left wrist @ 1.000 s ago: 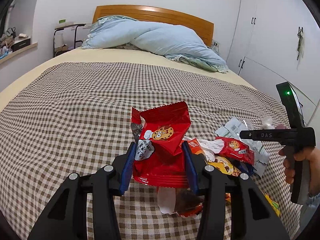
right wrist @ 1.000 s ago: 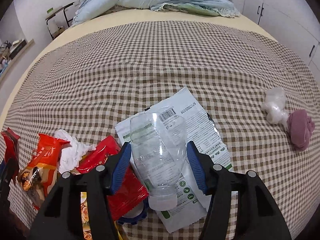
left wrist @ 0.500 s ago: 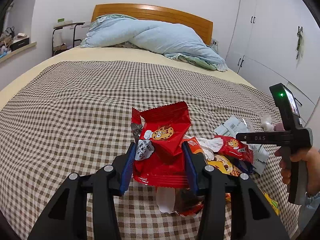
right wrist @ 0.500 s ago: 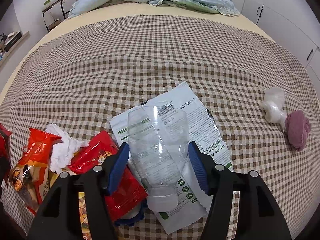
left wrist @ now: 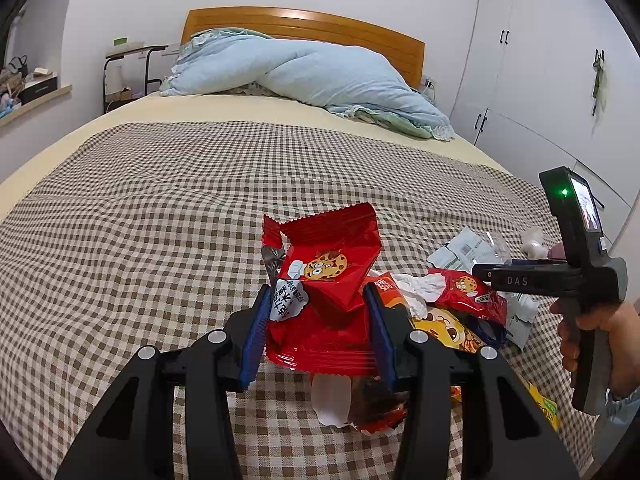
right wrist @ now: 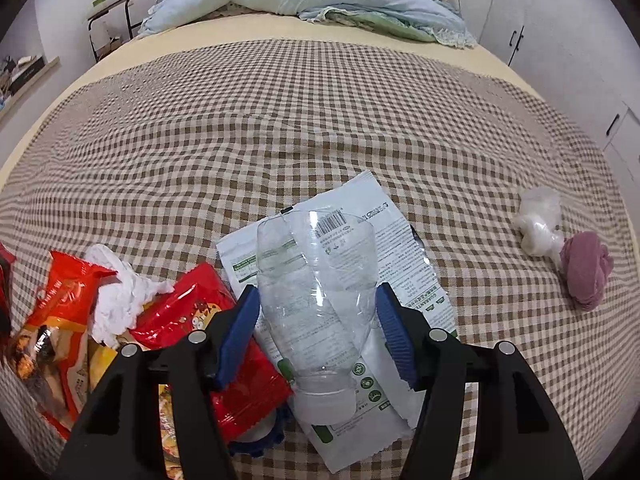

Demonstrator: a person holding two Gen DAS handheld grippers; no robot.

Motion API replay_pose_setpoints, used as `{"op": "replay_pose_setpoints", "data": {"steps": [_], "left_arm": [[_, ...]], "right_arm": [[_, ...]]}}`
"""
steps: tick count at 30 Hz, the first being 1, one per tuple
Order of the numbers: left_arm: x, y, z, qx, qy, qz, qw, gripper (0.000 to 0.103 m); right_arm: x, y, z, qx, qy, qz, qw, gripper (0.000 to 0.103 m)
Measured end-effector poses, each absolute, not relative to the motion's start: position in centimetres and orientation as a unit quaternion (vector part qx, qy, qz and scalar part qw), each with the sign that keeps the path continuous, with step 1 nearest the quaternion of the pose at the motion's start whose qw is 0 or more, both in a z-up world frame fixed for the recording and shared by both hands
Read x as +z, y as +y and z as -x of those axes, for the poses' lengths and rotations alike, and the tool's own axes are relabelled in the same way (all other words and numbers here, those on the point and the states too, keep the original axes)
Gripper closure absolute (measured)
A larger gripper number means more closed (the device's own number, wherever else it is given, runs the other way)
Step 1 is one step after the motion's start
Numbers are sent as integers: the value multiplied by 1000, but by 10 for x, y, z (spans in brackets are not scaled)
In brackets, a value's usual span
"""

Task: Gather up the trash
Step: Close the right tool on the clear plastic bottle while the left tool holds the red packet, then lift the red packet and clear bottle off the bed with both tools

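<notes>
My left gripper (left wrist: 318, 300) is shut on a red cookie wrapper (left wrist: 328, 264), which stands up between the blue pads above the checked bedspread (left wrist: 160, 220). My right gripper (right wrist: 318, 304) is shut on a clear, crushed plastic bottle (right wrist: 316, 280) with its cap end toward the camera. It hangs over a white printed packet (right wrist: 400, 256) lying flat on the bed. A pile of trash lies to the left of the bottle: an orange snack bag (right wrist: 64, 304), a white tissue (right wrist: 120, 296) and a red wrapper (right wrist: 192, 308).
A crumpled white plastic wad (right wrist: 538, 220) and a mauve cloth ball (right wrist: 586, 268) lie to the right on the bedspread. A light blue duvet (left wrist: 320, 76) is bunched at the headboard. White wardrobe doors (left wrist: 540, 80) stand on the right. A hand (left wrist: 600, 328) grips the right tool's handle.
The right gripper has tilted a little with the bottle still in it, so more of the room's far end shows. The left gripper and its wrapper have stayed still.
</notes>
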State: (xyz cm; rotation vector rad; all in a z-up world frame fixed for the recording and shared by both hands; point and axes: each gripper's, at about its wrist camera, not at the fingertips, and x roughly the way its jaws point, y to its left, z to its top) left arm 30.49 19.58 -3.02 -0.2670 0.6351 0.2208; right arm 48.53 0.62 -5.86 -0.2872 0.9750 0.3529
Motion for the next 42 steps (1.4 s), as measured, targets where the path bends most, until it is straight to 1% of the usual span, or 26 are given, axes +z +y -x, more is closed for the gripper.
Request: {"op": "replay_pose_setpoints", "data": {"steps": [5, 16, 42], "left_arm": [[-30, 196, -304, 108, 310, 130, 936, 60], [-26, 191, -299, 101, 304, 128, 938, 60], [-4, 181, -274, 84, 264, 127, 953, 60]], "right_arm": [[-55, 3, -480, 160, 452, 149, 865, 44], [-41, -9, -468, 156, 435, 141, 876, 44], [10, -29, -407, 176, 350, 139, 909, 45]]}}
